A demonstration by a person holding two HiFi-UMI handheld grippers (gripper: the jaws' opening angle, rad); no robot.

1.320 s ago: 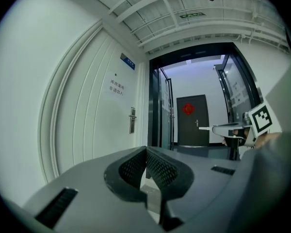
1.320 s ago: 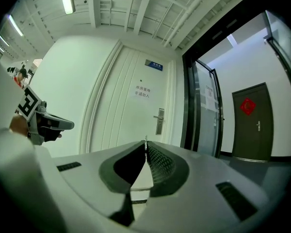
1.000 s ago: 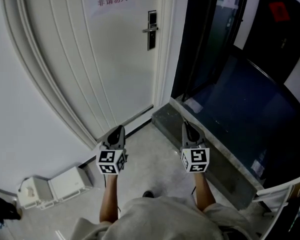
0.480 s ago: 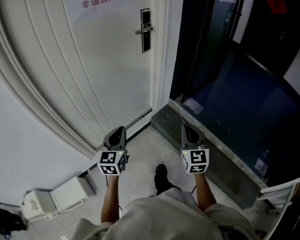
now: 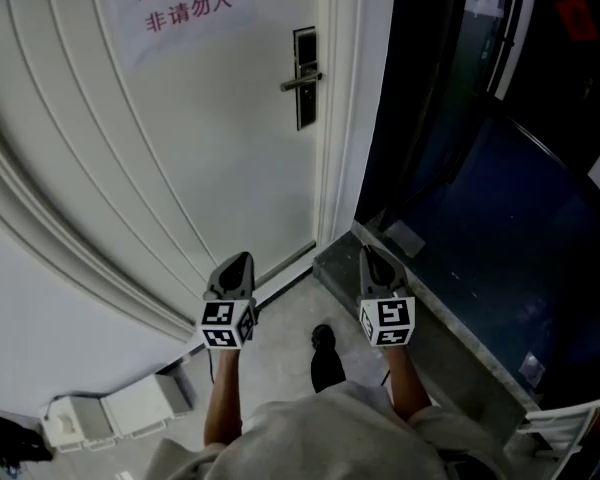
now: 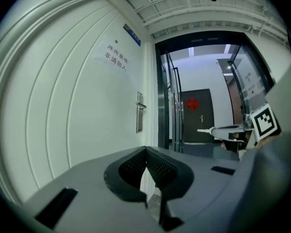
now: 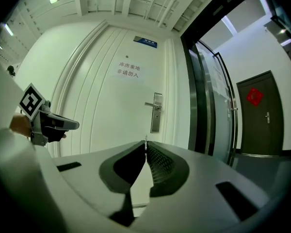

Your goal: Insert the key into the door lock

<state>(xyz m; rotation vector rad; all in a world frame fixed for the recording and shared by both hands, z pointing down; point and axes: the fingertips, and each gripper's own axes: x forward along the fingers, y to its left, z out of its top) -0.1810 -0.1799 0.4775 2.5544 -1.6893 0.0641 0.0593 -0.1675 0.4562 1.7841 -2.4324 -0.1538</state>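
Note:
The white door's lock plate with its lever handle (image 5: 305, 76) is well ahead of both grippers, at the door's right edge. It also shows in the left gripper view as the lock plate (image 6: 140, 118) and in the right gripper view as the lock plate (image 7: 156, 112). My right gripper (image 5: 373, 261) points level toward the door, its jaws shut; a thin silvery sliver, the key (image 7: 145, 140), pokes out edge-on at the tips. My left gripper (image 5: 235, 266) is level beside it, its jaws closed together with nothing between them.
A paper sign with red print (image 5: 185, 3) hangs on the door. Right of the door frame are dark glass doors (image 5: 480, 118) above a grey stone step (image 5: 430, 318). White boxes (image 5: 110, 413) lie on the floor at lower left. The person's shoe (image 5: 325, 356) is between the arms.
Both grippers have moved forward toward the door, side by side. A foot has stepped forward between the arms. Neither gripper's jaws have changed.

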